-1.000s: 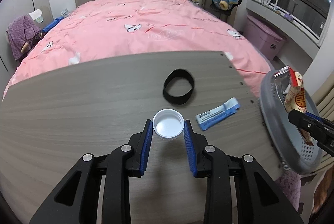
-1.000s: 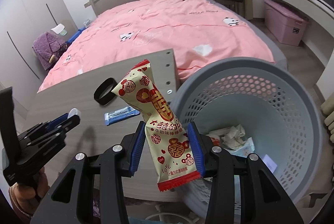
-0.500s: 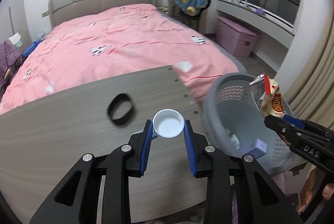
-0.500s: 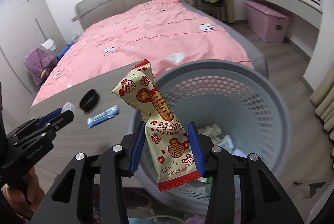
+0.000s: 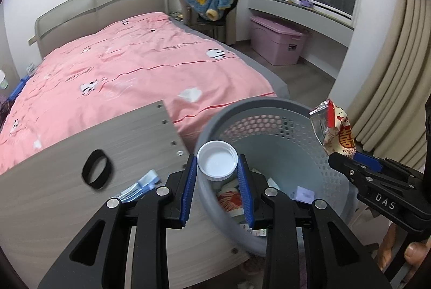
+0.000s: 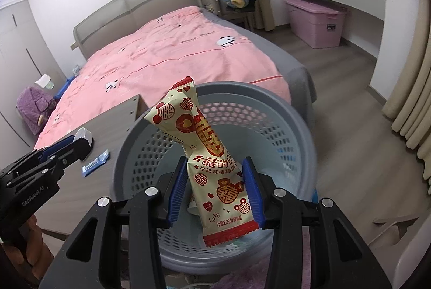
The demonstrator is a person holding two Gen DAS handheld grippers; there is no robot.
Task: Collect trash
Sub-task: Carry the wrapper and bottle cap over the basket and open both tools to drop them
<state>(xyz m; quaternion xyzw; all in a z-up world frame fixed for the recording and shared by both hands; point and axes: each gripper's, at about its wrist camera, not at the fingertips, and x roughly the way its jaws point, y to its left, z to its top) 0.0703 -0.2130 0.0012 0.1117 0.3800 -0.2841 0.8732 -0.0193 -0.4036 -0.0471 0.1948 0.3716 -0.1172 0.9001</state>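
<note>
A second ago the left view looked straight down the pink bed (image 5: 140, 68) with the grey basket (image 5: 212, 124) at the far right edge; now the basket fills the lower middle of both views, and both tongs have swung across from the worktop (image 5: 54, 181) to hang over its open mouth. The worktop's drilled end edge lies just beside the basket's rim, and the bed's foot comes close behind the basket; bare wooden floor (image 6: 344, 89) opens to the right of it, toward the curtain (image 6: 409, 111) and the pink storage box (image 6: 315, 22). The right tongs (image 6: 215, 190) are clamped on a cream and red snack wrapper (image 6: 212, 167), which stands upright over the basket's middle. The left tongs (image 5: 216, 182) are clamped on a white bottle cap (image 5: 217, 163), open side up, over the basket's near-left rim. Left on the worktop are a black ring (image 5: 97, 173) and a blue and white packet (image 5: 140, 185), the packet partly hidden behind the left tongs. Crumpled litter lies at the basket's bottom, though what it is cannot be made out.
</note>
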